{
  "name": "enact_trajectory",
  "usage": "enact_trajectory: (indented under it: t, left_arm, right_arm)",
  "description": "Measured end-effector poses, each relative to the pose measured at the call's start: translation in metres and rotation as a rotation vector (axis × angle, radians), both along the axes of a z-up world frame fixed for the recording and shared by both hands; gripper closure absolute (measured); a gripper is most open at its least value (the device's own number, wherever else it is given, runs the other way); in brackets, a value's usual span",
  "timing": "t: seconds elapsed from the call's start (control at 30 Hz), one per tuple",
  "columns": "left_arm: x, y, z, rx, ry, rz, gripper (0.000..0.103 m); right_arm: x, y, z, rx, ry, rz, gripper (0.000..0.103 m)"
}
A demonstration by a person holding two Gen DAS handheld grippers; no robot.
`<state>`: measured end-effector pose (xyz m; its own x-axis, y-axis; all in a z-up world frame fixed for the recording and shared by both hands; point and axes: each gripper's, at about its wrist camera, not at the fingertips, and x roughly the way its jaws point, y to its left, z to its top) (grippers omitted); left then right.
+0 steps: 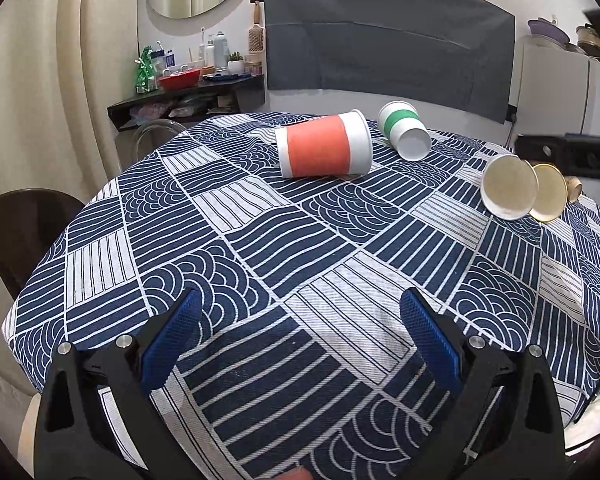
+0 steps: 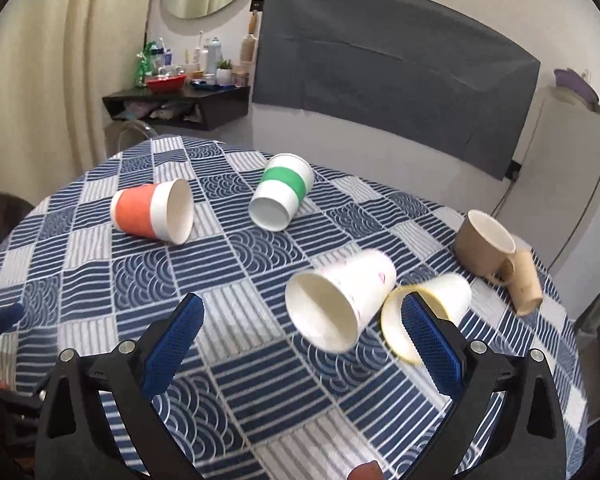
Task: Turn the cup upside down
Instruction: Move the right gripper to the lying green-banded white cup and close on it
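Observation:
Several cups lie on their sides on the patterned tablecloth. An orange-banded paper cup (image 1: 324,150) (image 2: 152,211) and a green-banded one (image 1: 404,130) (image 2: 281,197) lie far back. A white paper cup (image 2: 340,298) (image 1: 508,186) lies mouth toward me, a yellow-rimmed cup (image 2: 432,308) (image 1: 550,192) beside it. My right gripper (image 2: 302,328) is open and empty, just in front of the white cup. My left gripper (image 1: 300,320) is open and empty over bare cloth, well short of the cups.
A tan mug (image 2: 484,244) and a small tan cup (image 2: 526,284) lie at the table's right edge. A dark chair (image 1: 16,232) stands left of the table. A shelf with bottles and a red bowl (image 1: 180,78) hangs on the far wall.

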<state>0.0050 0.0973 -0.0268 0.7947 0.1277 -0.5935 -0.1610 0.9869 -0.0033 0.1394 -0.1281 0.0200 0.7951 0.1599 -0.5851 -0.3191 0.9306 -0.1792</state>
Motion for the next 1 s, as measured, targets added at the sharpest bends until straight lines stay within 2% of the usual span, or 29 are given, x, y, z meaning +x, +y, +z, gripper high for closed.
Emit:
enact_trajectory:
  t: [0.2, 0.27, 0.37, 0.43, 0.67, 0.8, 0.87, 1.0]
  left_arm:
    - [0.002, 0.009, -0.002, 0.006, -0.008, -0.010, 0.006]
    - [0.003, 0.010, -0.002, 0.016, -0.013, -0.012, 0.006]
    - [0.005, 0.011, -0.002, 0.039, -0.015, -0.007, 0.006]
    - [0.006, 0.012, -0.001, 0.035, -0.016, -0.015, 0.006]
    - [0.011, 0.011, -0.002, 0.060, -0.014, -0.037, 0.006]
    - [0.011, 0.011, -0.002, 0.061, -0.016, -0.047, 0.006]
    - [0.011, 0.010, -0.002, 0.065, -0.019, -0.050, 0.006]
    - [0.009, 0.009, -0.002, 0.071, -0.022, -0.043, 0.006]
  right_arm:
    - [0.051, 0.025, 0.009, 0.000, 0.064, 0.018, 0.008]
    - [0.069, 0.031, 0.009, 0.017, 0.092, 0.019, 0.008]
    - [0.105, 0.038, 0.009, 0.082, 0.183, 0.032, 0.008]
    - [0.124, 0.044, 0.009, 0.093, 0.202, 0.021, 0.008]
    - [0.188, 0.065, -0.012, 0.048, 0.282, -0.017, 0.009]
    - [0.210, 0.064, -0.028, 0.080, 0.370, -0.026, 0.009]
    - [0.215, 0.063, -0.031, 0.079, 0.379, -0.039, 0.009]
    - [0.218, 0.068, -0.036, 0.118, 0.445, -0.004, 0.010]
